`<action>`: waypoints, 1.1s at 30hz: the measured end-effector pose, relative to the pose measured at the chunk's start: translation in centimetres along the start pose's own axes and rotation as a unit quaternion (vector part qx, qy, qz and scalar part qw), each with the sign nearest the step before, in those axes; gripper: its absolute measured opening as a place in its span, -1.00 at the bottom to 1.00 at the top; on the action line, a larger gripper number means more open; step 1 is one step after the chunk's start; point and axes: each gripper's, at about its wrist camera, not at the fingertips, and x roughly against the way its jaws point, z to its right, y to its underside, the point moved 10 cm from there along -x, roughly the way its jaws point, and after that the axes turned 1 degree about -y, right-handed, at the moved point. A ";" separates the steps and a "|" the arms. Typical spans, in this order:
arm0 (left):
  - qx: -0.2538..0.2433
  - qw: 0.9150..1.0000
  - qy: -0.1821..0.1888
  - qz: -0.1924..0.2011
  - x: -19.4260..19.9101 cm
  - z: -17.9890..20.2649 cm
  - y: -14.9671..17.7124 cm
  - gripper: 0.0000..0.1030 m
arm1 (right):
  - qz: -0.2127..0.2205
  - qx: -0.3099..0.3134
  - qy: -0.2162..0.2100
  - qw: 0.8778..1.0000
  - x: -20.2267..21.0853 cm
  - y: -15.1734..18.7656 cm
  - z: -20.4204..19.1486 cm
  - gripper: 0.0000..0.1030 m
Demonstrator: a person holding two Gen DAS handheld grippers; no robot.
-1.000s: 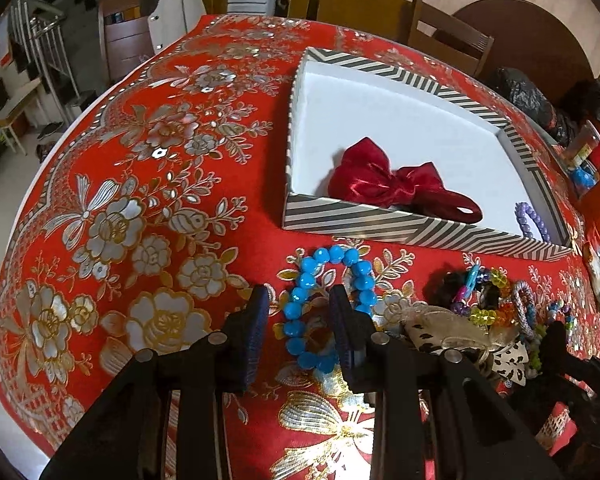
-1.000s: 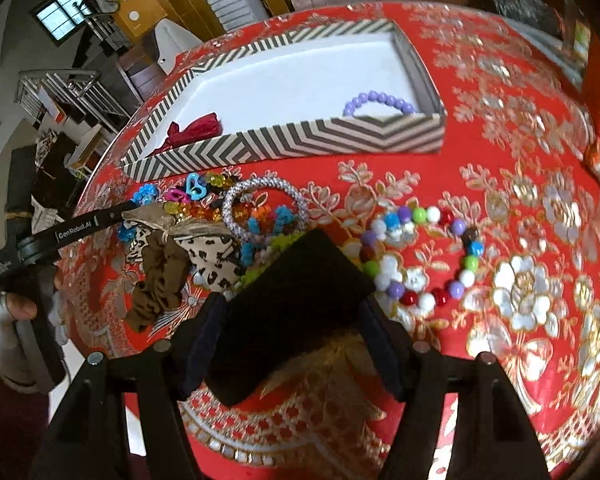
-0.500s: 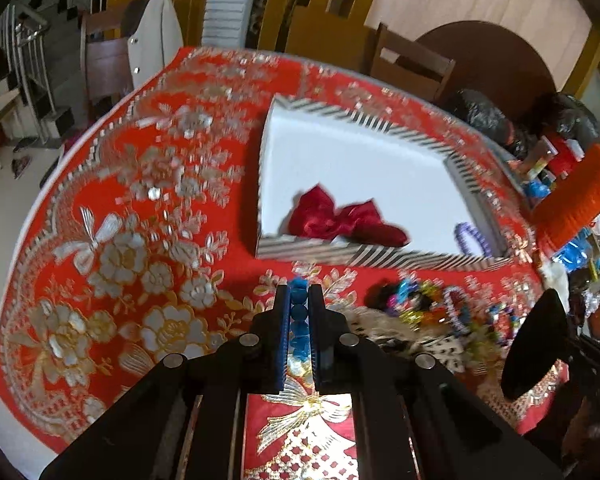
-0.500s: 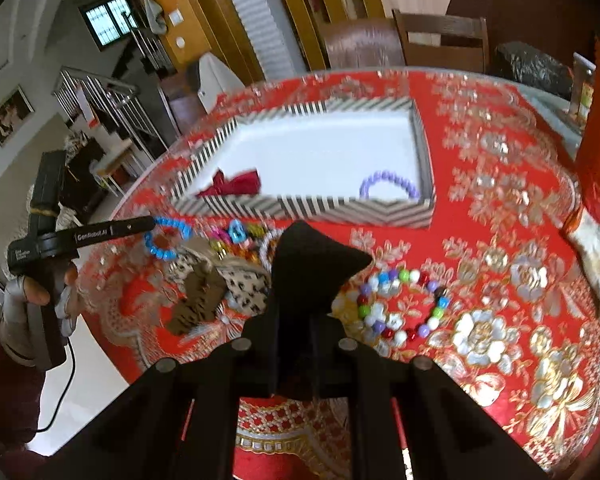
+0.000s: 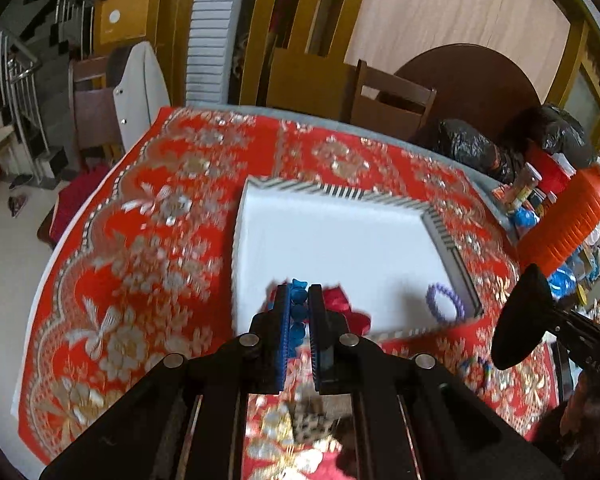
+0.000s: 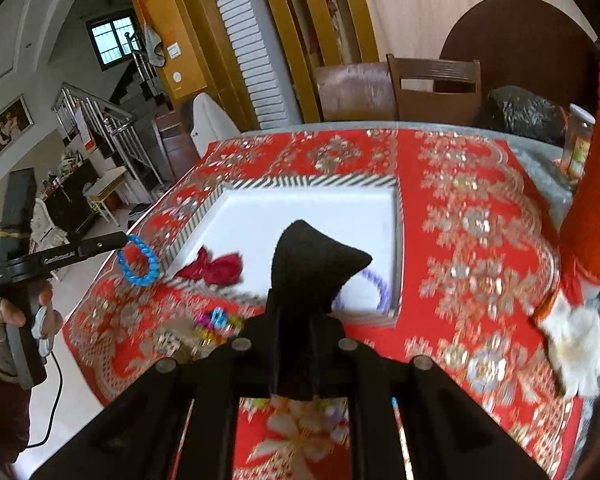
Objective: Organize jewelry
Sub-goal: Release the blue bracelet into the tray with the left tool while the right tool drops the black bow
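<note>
My left gripper (image 5: pixel 299 294) is shut on a blue bead bracelet (image 5: pixel 298 312), held in the air near the near-left corner of the striped white box (image 5: pixel 452 252). The bracelet also shows hanging from that gripper in the right wrist view (image 6: pixel 138 262). My right gripper (image 6: pixel 306 300) is shut on a black cloth piece (image 6: pixel 314 264), raised above the box's near edge (image 6: pixel 398 240). Inside the box lie a red bow (image 6: pixel 216 268) and a purple bead bracelet (image 5: pixel 444 302).
Loose hair clips and bead items (image 6: pixel 216 318) and a leopard-print piece (image 5: pixel 312 420) lie on the red floral tablecloth (image 5: pixel 140 272) before the box. An orange container (image 5: pixel 568 220), black bags (image 5: pixel 472 152) and chairs (image 5: pixel 392 100) stand at the far right.
Both grippers have lifted and moved toward the box, the left carrying the blue bracelet and the right carrying the black cloth. A second ago the left gripper was open around the bracelet on the table.
</note>
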 end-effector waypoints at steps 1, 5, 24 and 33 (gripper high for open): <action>-0.001 1.000 0.001 0.000 -0.3 0.2 -0.4 -0.92 | -0.001 0.001 0.000 1.000 -0.5 -0.6 0.1 -0.78; -0.010 1.000 0.000 -0.001 -2.5 1.4 -2.3 -0.92 | -0.011 0.005 -0.003 1.000 -3.2 -2.8 0.2 -0.78; 0.049 0.994 -0.064 -0.076 -13.1 -4.5 -0.3 -0.92 | -0.109 -0.041 0.040 0.992 -17.3 -1.7 6.3 -0.78; 0.042 0.995 -0.069 -0.058 -12.6 -3.7 -0.2 -0.52 | -0.103 -0.054 0.034 0.993 -17.0 -1.8 6.2 -0.14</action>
